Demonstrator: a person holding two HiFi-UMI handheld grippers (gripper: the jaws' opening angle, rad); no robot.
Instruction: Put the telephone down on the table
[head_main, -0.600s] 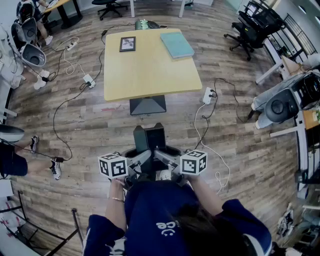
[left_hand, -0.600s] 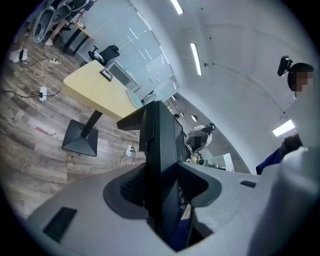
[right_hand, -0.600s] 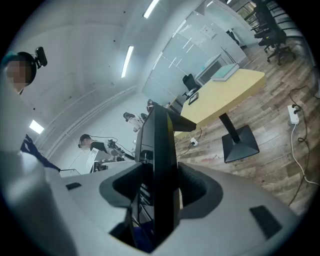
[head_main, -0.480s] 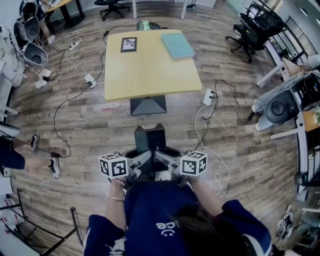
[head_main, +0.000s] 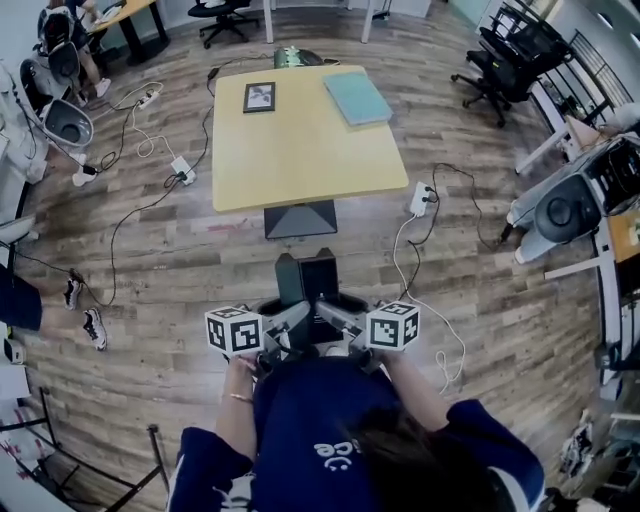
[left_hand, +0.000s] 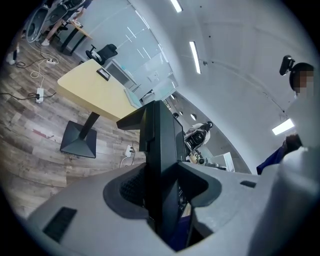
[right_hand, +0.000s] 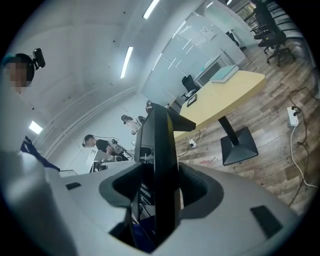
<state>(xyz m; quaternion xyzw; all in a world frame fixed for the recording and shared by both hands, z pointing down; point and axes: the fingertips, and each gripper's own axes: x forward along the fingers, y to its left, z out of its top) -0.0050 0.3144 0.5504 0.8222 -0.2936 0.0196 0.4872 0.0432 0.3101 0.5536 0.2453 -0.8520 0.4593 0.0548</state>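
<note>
I hold a black telephone (head_main: 309, 284) in front of my body, clamped from both sides. My left gripper (head_main: 291, 327) is shut on its left side and my right gripper (head_main: 334, 322) on its right side. In the left gripper view the telephone (left_hand: 160, 155) stands edge-on between the grey jaws, and the pads press on it. The right gripper view gives the same picture of the telephone (right_hand: 161, 160). The yellow table (head_main: 300, 150) stands a few steps ahead, apart from the telephone, and also appears as the table (left_hand: 95, 92) and the table (right_hand: 225, 95).
A picture frame (head_main: 259, 96) and a teal book (head_main: 355, 97) lie at the table's far end. The table's black base (head_main: 300, 218) sits on the wood floor. Power strips (head_main: 419, 198) and cables trail on both sides. Office chairs (head_main: 500, 60) stand at the far right.
Both grippers keep their hold on the telephone and have hardly shifted. A bystander's legs at the left edge have moved further out of view.
</note>
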